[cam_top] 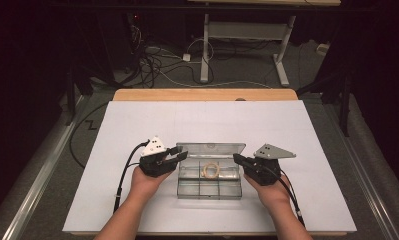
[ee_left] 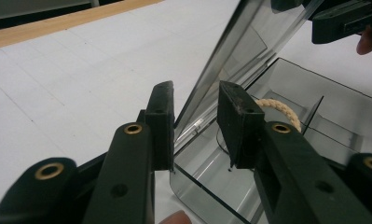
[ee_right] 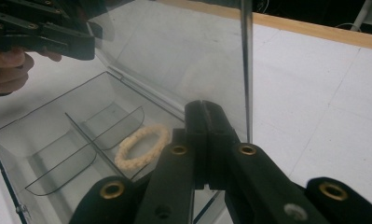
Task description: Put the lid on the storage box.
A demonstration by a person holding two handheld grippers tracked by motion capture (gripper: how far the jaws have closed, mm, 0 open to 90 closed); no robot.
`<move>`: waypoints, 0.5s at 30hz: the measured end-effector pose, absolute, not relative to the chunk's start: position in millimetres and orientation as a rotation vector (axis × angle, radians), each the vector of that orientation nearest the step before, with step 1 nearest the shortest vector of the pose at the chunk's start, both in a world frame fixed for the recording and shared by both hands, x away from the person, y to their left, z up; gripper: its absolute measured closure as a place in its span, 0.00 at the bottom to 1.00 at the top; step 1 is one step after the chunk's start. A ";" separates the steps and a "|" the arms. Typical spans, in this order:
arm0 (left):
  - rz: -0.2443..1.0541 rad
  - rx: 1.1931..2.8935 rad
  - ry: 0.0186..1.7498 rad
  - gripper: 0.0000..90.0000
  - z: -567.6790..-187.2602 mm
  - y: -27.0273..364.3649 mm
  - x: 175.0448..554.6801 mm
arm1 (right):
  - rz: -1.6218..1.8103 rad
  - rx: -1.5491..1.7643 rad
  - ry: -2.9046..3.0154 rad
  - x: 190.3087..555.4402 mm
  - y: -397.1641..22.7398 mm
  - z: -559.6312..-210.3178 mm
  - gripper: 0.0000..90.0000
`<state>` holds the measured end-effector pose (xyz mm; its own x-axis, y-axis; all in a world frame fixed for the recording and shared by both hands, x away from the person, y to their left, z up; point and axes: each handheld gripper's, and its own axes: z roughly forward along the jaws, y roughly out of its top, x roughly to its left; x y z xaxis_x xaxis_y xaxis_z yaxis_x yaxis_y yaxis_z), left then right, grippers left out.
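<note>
Jaws of the left hand-held gripper point(ee_left: 195, 123) stand narrowly apart astride the raised lid point(ee_left: 239, 60) of the clear, divided plastic box point(cam_top: 209, 187), not pressing it. Right hand-held gripper point(ee_right: 205, 122), shut, holds nothing; a cream braided rope ring point(ee_right: 143, 145) lies in the box just left of it.

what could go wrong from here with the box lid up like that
The lid stands raised with the left gripper open around its edge, not pinching it, so it may drop shut. The right gripper is shut beside the clear box; a nudge could slide it and shift the rope ring.
</note>
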<state>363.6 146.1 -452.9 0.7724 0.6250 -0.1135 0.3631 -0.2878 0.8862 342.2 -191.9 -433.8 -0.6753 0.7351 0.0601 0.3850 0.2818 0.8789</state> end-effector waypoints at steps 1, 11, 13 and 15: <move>0.308 1.911 0.752 0.72 -452.9 146.2 362.9 | 1.352 1.015 2.199 341.8 -192.2 -433.7 1.00; 0.322 1.918 0.747 0.69 -454.7 146.3 356.5 | 1.359 1.008 2.201 335.3 -193.3 -434.2 1.00; 0.330 1.922 0.745 0.68 -454.9 146.4 355.4 | 1.354 1.010 2.199 334.3 -193.5 -433.6 1.00; 0.332 1.929 0.747 0.68 -455.2 146.8 354.4 | 1.355 1.012 2.199 333.6 -193.5 -433.4 1.00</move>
